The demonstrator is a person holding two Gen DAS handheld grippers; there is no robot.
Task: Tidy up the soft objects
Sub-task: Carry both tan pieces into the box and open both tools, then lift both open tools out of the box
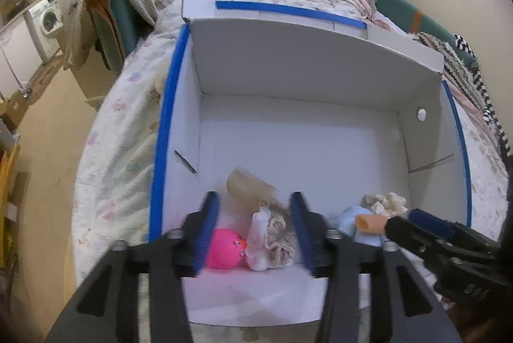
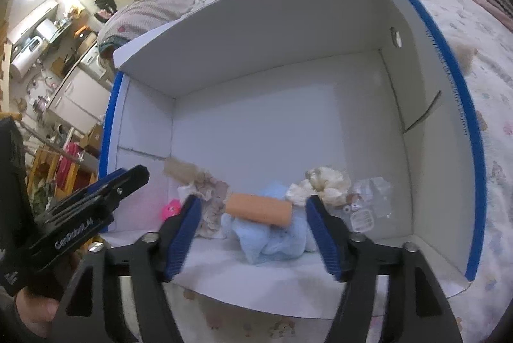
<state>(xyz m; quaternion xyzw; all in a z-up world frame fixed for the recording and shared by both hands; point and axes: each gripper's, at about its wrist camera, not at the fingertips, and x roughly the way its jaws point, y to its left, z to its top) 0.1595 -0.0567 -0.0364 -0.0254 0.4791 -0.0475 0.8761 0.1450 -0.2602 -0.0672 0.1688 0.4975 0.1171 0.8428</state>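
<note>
1 white box (image 1: 288, 131) on quilted bed (image 1: 121, 125)

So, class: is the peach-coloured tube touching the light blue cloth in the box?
Touching. The right wrist view shows the peach tube lying directly across the top of the light blue cloth, with no gap between them.

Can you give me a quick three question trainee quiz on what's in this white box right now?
1. True or false: the left gripper is clamped on the pink toy.
2. What lies on top of the light blue cloth? A) peach foam roll B) pillow C) washing machine
3. Fill in: the white box has ____ tape along its rim.

Key: 1 false, both grippers' jaws stand open with nothing gripped; 2 A, the peach foam roll; 3 blue.
</note>
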